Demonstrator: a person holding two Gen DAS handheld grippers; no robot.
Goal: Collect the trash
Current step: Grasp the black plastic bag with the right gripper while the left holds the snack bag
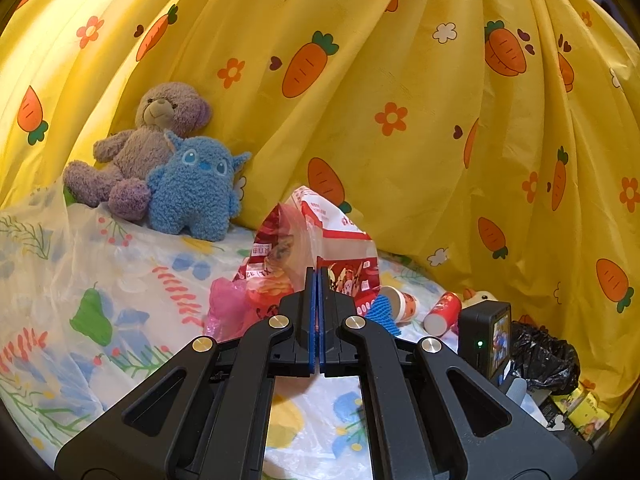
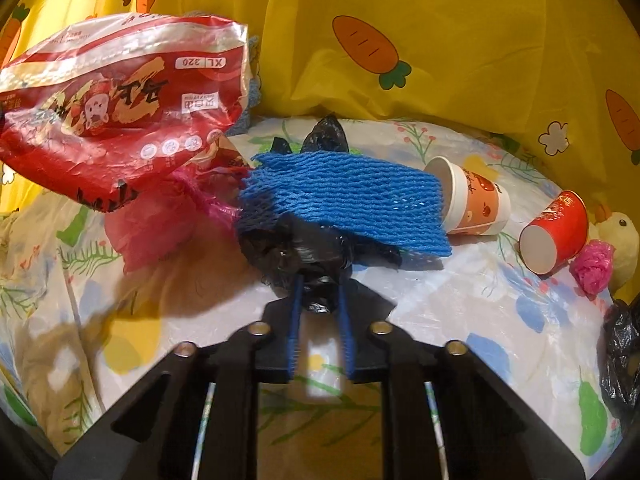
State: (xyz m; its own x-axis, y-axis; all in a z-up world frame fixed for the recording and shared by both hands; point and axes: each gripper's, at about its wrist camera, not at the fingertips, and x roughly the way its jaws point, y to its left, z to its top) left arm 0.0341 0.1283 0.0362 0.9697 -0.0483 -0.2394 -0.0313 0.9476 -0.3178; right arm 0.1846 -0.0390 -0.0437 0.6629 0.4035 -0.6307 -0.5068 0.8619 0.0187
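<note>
two paper cups (image 2: 474,204) (image 2: 554,232), one blue foam net (image 2: 344,196).

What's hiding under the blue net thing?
A crumpled black plastic bag lies under the blue foam net, and the right gripper is pinching it. Black tips poke out behind. Whether anything else hides beneath cannot be seen.

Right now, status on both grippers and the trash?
Left gripper shut on red bag. Right gripper shut on black plastic. Blue foam net draped on it.
</note>
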